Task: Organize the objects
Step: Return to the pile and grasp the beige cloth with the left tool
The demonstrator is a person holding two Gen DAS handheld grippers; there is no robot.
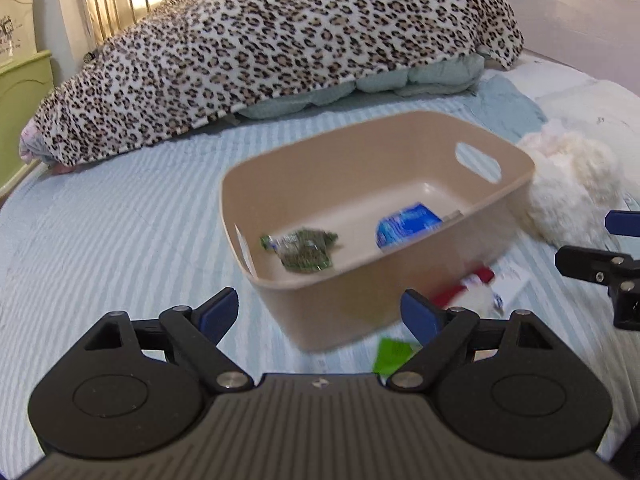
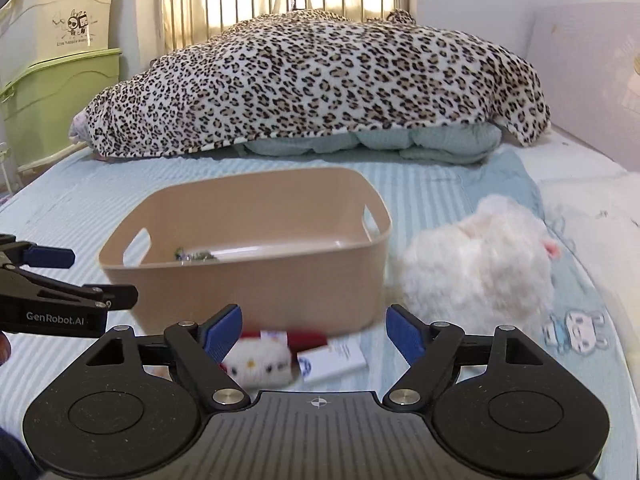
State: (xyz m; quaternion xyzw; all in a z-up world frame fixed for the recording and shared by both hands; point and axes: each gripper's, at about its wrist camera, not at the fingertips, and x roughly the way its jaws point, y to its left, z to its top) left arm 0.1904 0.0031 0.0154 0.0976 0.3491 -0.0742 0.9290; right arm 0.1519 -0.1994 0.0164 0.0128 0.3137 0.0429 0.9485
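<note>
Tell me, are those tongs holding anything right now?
No. The left tongs and the right tongs are both open and empty. The green packet and blue packet lie loose in the beige basket.

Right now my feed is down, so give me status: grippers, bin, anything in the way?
Left gripper and right gripper open, empty. Tan bin holds green packet, blue packet. White plush beside bin; small toy, white box outside.

We see our right gripper [image 2: 314, 330] with jaws spread, empty, above a small white plush [image 2: 258, 364] and a white box [image 2: 332, 360] near the bed's [image 2: 60, 208] close edge. Beyond them sits the beige bin [image 2: 248, 280]; a fluffy white toy [image 2: 480, 260] lies just right of it.
</note>
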